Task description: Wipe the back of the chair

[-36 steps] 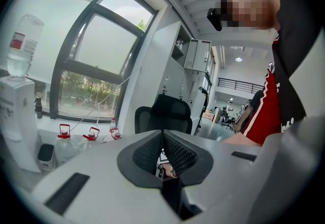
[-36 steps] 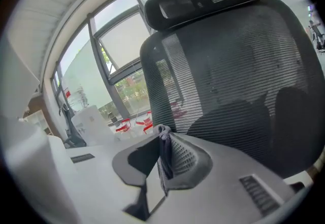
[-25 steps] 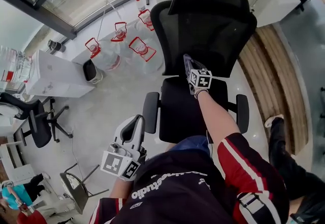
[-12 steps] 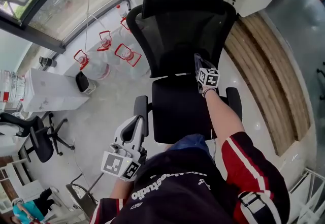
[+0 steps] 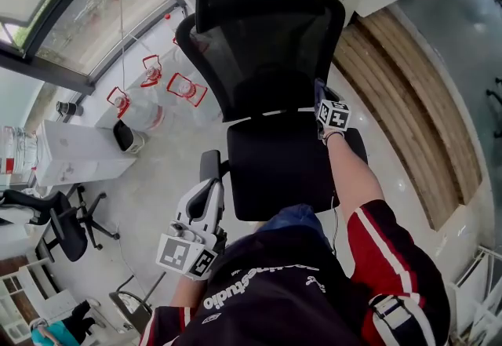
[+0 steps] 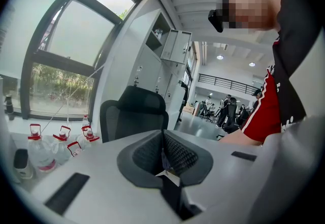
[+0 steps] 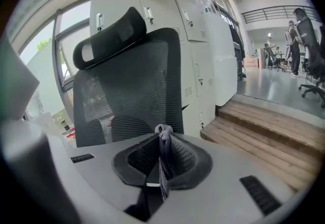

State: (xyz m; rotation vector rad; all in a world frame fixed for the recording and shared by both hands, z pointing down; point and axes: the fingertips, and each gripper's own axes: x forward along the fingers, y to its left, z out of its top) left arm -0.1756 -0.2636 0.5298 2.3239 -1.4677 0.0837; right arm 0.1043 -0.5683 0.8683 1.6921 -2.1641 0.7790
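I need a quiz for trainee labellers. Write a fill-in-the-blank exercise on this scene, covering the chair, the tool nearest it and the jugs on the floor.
1. The right tool is shut on a grey ____.
2. The back of the chair is made of see-through black ____.
3. The clear water jugs on the floor by the window have ____ handles.

Missing words: cloth; mesh; red.

Black top [image 5: 267,289] with red, white-striped sleeve [image 5: 390,252], chest lettering [image 5: 259,283] apparently white.
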